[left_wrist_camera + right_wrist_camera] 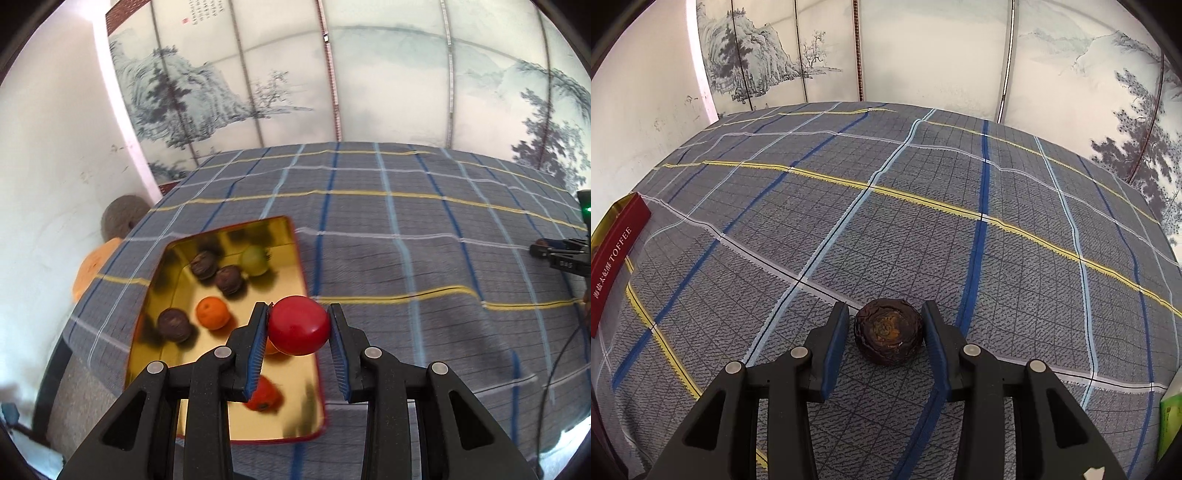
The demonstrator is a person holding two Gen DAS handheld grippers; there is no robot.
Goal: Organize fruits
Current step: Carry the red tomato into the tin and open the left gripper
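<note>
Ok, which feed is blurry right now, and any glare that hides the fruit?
Left wrist view: motion blur smears the gold tin and its fruit, and its shiny floor mirrors them; the red fruit between the left gripper jaws stays sharp. Right wrist view: crisp, soft even light, the dark wrinkled fruit clear; fisheye bends the checked cloth lines in both.

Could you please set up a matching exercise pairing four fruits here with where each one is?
Things:
1. red fruit
2. green fruit
3. orange fruit
4. dark fruit

Places:
A. on the cloth, between the right gripper's fingers
B. far end of the tin
C. between the left gripper's fingers
D. middle of the tin

Pairs: 1-C, 2-B, 3-D, 4-A
</note>
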